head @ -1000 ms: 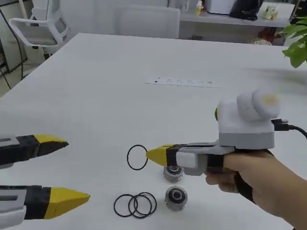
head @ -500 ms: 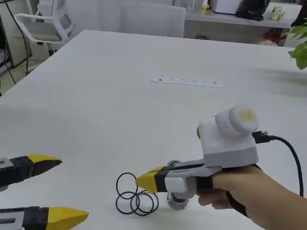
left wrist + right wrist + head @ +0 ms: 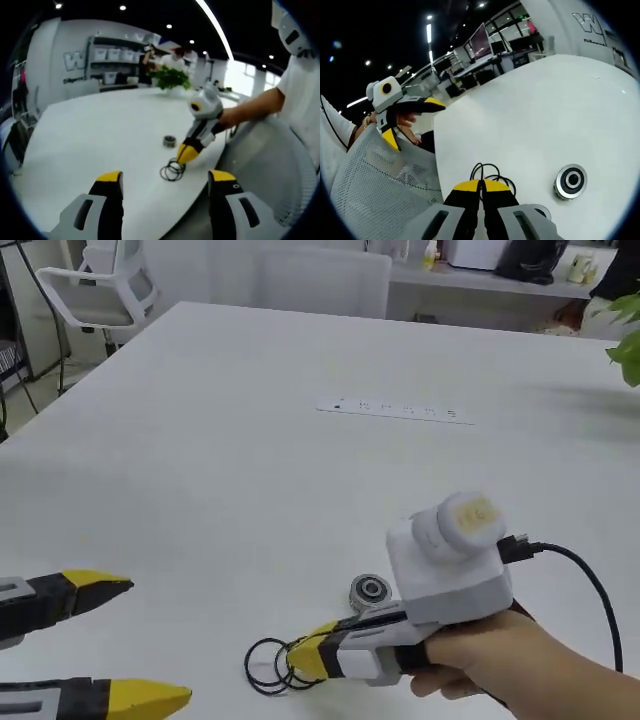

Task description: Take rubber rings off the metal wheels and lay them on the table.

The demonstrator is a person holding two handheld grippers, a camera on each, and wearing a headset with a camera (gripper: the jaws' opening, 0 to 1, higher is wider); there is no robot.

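Note:
Several black rubber rings (image 3: 266,666) lie in an overlapping pile near the table's front edge. My right gripper (image 3: 302,660) rests its yellow tips on that pile, shut on a rubber ring (image 3: 488,172) whose loop sticks out just past the tips (image 3: 480,184). One metal wheel (image 3: 370,591) stands just behind the gripper, also seen as the wheel (image 3: 571,181) to its right. My left gripper (image 3: 150,640) hovers open at the lower left with nothing between its fingers. From its own view (image 3: 166,175) it looks toward the rings (image 3: 172,170), the wheel (image 3: 169,141) and the right gripper (image 3: 186,155).
A white power strip (image 3: 395,410) lies in the middle of the white table (image 3: 230,440). An office chair (image 3: 95,290) stands at the far left corner, and a plant (image 3: 625,315) at the right edge. A black cable (image 3: 590,585) trails from the right gripper.
My right gripper has come down and toward the near edge with the ring, from beside the wheels to the ring pile. The left gripper stays open at the lower left.

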